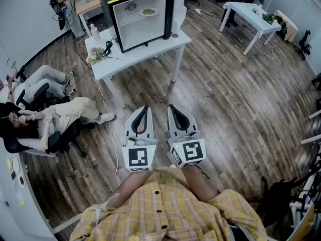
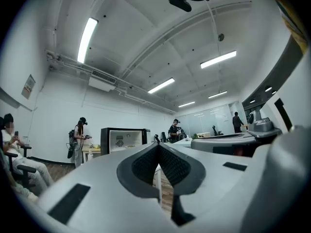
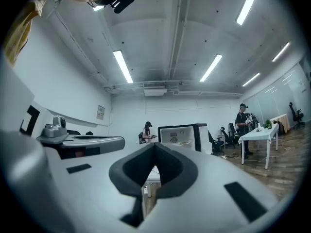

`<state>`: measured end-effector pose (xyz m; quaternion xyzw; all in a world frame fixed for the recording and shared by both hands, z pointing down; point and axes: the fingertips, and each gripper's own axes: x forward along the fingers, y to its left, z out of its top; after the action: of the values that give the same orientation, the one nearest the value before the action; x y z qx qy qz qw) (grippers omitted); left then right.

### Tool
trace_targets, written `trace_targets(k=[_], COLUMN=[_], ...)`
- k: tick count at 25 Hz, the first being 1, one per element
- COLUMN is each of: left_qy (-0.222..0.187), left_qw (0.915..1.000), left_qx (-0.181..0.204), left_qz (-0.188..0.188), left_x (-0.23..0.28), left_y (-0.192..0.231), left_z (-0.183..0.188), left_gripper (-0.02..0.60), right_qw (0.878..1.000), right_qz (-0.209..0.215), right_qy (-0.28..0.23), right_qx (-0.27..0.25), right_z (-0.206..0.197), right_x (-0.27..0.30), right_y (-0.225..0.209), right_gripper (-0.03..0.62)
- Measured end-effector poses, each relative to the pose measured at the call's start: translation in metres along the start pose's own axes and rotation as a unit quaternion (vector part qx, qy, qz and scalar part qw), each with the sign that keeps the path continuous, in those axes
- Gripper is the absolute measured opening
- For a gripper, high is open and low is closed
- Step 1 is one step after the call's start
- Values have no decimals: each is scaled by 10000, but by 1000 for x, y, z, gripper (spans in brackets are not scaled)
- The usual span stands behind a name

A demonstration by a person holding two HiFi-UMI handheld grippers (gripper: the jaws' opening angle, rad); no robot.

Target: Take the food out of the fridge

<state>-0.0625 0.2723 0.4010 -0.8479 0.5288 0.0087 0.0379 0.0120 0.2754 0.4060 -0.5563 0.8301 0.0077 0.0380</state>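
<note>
With left gripper [image 1: 145, 108] and right gripper [image 1: 172, 107] clenched empty, we judge the food plate [image 1: 148, 12] far ahead stiff, spillable, best rim-pinched.

No legible text, brand or no. can be made out in any view. A yellow label [image 1: 114, 0] is seen on the fridge [image 1: 138, 16] top, approx. 11 o'clock in the head view; its print is too small to be read. Only b/w square patterns, w/o letters, are borne by the left gripper [image 1: 145, 109] cube [image 1: 139, 157] and the right gripper [image 1: 171, 108] one. A wall notice [image 2: 28, 86], 9 o'clock in the left gripper view, is blurred.
</note>
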Motion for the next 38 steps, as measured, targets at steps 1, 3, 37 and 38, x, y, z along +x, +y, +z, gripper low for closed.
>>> trace_targets(k=[1,3,37,38], left_qy=[-26,-52,405,407], left_qw=[10000,10000,9991,9991], left_qx=[15,19,-132,-130], left_qz=[-4,-3,70,57], left_x=[2,5,153,165], left_y=[-2,-6,5,13], left_z=[1,0,-61,-59], left_gripper=[8,8,8,8], right_qw=[10000,10000,9979,9980], right_qz=[4,16,480,463], right_qy=[-2,3,389,379], right_qx=[-3,-13,211,201], right_z=[1,1,-52,-49], right_x=[0,0,119,132], right_y=[-2,-5,-98,-102], right_gripper=[8,8,8,8])
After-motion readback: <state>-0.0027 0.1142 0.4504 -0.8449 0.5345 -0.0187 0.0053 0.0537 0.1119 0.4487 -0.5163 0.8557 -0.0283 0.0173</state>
